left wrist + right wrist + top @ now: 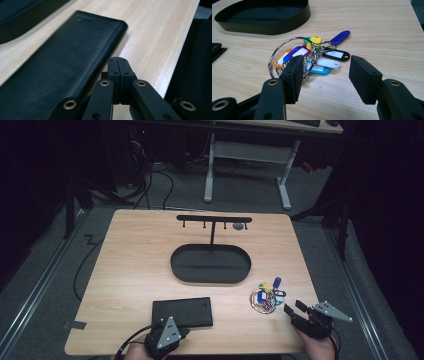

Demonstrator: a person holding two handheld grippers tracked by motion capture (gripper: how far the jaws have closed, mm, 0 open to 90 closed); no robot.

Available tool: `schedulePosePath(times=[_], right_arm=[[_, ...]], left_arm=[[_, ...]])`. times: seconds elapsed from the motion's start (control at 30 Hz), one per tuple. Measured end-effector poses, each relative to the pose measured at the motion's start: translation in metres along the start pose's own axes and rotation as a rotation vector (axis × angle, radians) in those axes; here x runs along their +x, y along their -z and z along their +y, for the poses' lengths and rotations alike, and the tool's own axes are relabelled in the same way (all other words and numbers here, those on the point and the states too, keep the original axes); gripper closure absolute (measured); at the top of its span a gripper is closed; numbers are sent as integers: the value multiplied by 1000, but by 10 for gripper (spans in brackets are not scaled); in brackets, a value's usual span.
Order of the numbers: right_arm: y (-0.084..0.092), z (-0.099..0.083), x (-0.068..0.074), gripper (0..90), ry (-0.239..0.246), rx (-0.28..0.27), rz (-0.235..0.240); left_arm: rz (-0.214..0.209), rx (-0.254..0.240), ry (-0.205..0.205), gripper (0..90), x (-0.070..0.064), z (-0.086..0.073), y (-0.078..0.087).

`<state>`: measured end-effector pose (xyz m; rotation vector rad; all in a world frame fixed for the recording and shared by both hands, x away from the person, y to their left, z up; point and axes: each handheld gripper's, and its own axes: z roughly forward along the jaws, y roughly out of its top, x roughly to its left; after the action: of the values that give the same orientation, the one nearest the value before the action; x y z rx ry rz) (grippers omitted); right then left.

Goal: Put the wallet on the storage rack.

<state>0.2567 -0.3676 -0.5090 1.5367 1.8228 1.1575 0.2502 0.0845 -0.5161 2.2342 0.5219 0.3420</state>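
Wooden table [130,265] holds a black wallet [182,312] low in the middle, lying flat, long side across. Left gripper [119,63], jaws pressed together, sits beside it. Right gripper [324,75], jaws wide, faces the key bunch [312,56].

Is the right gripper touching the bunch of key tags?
Apart. In the right gripper view, the right gripper has open jaws and bare table lies between them; the key tags lie just beyond.
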Motion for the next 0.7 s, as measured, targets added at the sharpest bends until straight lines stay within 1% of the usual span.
schedulePosePath(times=[0.07, 0.1, 0.13, 0.17, 0.2, 0.23, 0.27, 0.37, 0.43, 0.5, 0.53, 0.57, 0.63, 0.67, 0.7], right_arm=[[2, -3, -1, 457, 9, 4, -2], [3, -4, -1, 457, 3, 9, -4], [5, -5, -2, 457, 2, 11, -6], [5, -5, -2, 457, 2, 11, -6], [8, -8, -3, 458, 0, 12, -13], [8, -8, -3, 458, 0, 12, -13], [10, -9, -3, 458, -4, 13, -15], [15, -12, -5, 458, -12, 17, -21], [17, -15, -5, 458, -12, 25, -21], [18, -16, -5, 457, -9, 30, -21], [18, -17, -4, 457, -13, 31, -22], [18, -17, -4, 457, -13, 31, -22], [18, -17, -3, 459, -7, 31, -19], [18, -17, -3, 459, -7, 31, -19], [18, -17, -2, 460, -4, 29, -18]], left_arm=[[-1, 12, -10, 900, -2, 6, -9], [-1, 12, -10, 900, -2, 6, -9], [-1, 26, -12, 900, -3, 10, -16], [-1, 26, -12, 900, -3, 10, -16], [2, 44, -18, 900, -3, 13, -23], [2, 44, -18, 900, -3, 13, -23], [0, 53, -20, 900, -2, 14, -26], [17, 68, -31, 900, 0, 18, -32], [52, 67, -41, 900, 2, 19, -32], [66, 66, -31, 900, 7, 21, -31], [79, 62, -14, 900, 12, 22, -32], [79, 62, -14, 900, 12, 22, -32], [112, 62, 11, 900, 17, 22, -31], [112, 62, 11, 900, 17, 22, -31], [128, 58, 17, 900, 19, 22, -29]])
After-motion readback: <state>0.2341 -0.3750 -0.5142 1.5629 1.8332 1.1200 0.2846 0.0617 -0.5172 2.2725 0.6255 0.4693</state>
